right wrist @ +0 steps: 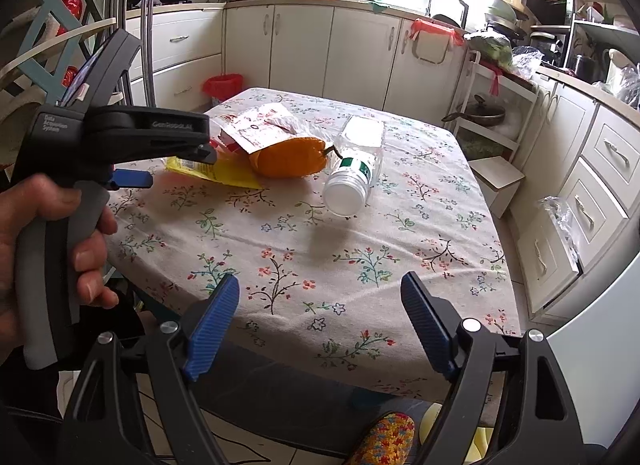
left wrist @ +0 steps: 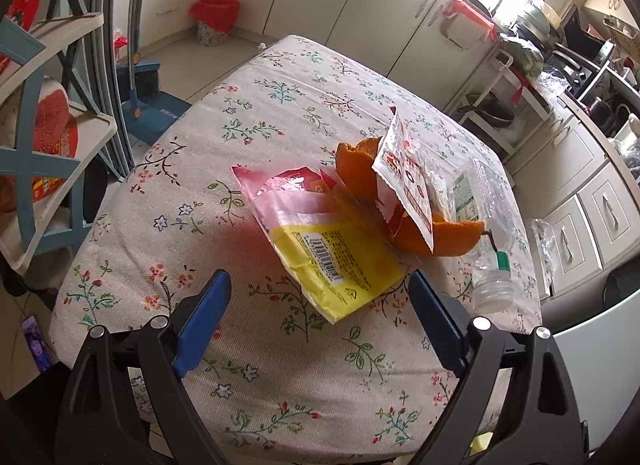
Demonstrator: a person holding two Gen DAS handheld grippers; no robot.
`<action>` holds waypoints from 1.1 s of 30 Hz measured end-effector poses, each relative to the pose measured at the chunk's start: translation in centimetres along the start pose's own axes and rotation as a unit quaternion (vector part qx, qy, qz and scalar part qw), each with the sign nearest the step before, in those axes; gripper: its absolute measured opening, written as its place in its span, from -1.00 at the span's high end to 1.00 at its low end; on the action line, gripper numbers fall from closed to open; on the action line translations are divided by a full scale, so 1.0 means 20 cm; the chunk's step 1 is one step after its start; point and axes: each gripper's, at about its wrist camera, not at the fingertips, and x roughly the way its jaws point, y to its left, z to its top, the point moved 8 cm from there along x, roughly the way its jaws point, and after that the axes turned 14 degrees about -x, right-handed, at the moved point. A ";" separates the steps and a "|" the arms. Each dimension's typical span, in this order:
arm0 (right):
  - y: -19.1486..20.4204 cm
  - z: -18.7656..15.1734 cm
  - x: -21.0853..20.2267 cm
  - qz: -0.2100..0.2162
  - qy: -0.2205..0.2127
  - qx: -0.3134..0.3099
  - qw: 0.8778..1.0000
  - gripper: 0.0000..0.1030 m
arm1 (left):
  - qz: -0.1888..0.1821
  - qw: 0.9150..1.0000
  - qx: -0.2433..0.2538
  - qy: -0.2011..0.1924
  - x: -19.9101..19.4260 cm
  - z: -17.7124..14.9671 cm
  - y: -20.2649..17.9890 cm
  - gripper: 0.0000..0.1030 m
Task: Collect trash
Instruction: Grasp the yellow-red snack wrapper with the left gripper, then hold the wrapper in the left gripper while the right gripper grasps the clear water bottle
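A pile of trash lies on the floral tablecloth (left wrist: 192, 169). A yellow and pink snack bag (left wrist: 320, 241) lies nearest, with an orange peel (left wrist: 432, 233), a red and white packet (left wrist: 404, 181) and a clear plastic bottle (left wrist: 484, 221) behind it. My left gripper (left wrist: 320, 289) is open, its blue fingers spread either side of the bag's near end, just short of it. My right gripper (right wrist: 320, 297) is open and empty above the table's near edge, well short of the bottle (right wrist: 352, 173), peel (right wrist: 288, 161) and yellow bag (right wrist: 224, 175). The left gripper (right wrist: 132, 178) shows there, held by a hand.
A small bin with a red liner (left wrist: 214, 19) stands on the floor past the table, also in the right wrist view (right wrist: 222, 87). Kitchen cabinets (right wrist: 304, 49) line the back and right. A shelf rack (left wrist: 44, 113) stands left, with a blue dustpan (left wrist: 154, 105) beside it.
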 end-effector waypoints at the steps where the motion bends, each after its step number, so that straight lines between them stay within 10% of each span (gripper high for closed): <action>1: 0.00 0.00 0.00 0.001 0.000 0.000 1.000 -0.54 | -0.001 1.000 -0.003 0.000 0.01 0.00 0.00 -0.67; 8: 0.00 -0.01 0.02 0.006 0.003 0.002 1.000 -0.54 | -0.006 1.000 -0.014 0.003 0.04 0.02 -0.02 -0.64; 18: 0.02 0.00 0.02 0.009 0.003 0.004 1.000 -0.54 | -0.032 0.999 -0.006 0.019 0.06 0.01 -0.04 0.78; 33: 0.04 0.03 0.05 -0.006 0.009 0.000 1.000 -0.54 | -0.052 0.998 -0.018 0.018 -0.12 0.04 0.13 0.91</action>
